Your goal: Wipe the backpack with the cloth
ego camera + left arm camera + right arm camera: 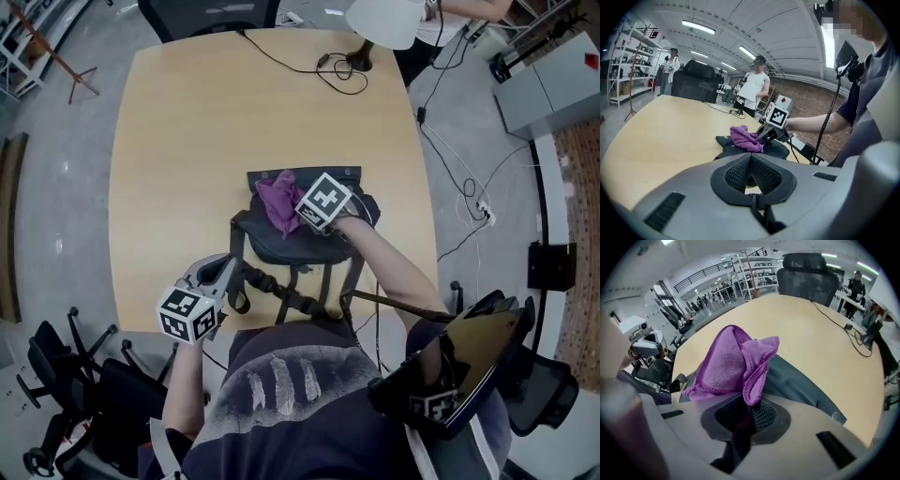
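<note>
Wooden table (187,141) carries the backpack (309,242) flat near its front edge, long axis running away from the person, straps (281,295) trailing back toward them; the cloth (278,203) sits bunched on its far end. Only its own view shows the right gripper (750,417) clamped on a cloth fold; the left gripper (751,180), jaws together, rests by the straps.

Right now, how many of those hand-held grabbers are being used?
2. The left gripper, at the table's near edge, is shut on a strap. The right gripper holds the purple cloth on the backpack. No others show.
</note>
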Available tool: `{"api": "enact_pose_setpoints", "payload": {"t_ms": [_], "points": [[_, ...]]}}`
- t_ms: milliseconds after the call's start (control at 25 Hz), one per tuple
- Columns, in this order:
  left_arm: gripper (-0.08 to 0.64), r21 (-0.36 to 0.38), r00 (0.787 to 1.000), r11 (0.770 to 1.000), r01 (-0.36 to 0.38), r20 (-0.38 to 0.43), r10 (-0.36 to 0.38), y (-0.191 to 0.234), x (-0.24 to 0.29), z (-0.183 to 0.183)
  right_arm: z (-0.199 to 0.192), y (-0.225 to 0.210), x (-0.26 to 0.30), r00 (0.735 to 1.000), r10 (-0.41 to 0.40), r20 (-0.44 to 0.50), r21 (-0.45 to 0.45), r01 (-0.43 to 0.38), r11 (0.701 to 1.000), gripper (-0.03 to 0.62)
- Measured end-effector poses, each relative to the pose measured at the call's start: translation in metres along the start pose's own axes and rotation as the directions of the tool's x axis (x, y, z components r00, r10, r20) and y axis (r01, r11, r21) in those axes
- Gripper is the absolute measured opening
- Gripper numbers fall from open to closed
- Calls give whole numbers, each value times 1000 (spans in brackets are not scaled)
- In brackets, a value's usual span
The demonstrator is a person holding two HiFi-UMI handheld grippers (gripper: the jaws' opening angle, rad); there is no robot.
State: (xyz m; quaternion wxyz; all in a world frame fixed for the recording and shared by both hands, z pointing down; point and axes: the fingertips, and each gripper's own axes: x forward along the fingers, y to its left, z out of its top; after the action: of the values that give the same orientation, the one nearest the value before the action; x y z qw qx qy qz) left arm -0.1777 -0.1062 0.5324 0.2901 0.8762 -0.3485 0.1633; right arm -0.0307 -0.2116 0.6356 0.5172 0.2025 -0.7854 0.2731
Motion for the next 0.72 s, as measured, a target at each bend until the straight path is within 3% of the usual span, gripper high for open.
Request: {"api": "enact_pose_setpoints", "payload": {"t_ms": [200, 720], "points": [[7, 11, 1000, 1000, 10, -11, -10, 0, 4, 3, -16, -28, -4, 997, -78, -24, -9, 78, 997, 31], [7, 47, 1000, 999, 17, -18, -16, -13, 15, 15, -42, -74, -26, 987, -158, -18, 53, 158, 986, 31]]}}
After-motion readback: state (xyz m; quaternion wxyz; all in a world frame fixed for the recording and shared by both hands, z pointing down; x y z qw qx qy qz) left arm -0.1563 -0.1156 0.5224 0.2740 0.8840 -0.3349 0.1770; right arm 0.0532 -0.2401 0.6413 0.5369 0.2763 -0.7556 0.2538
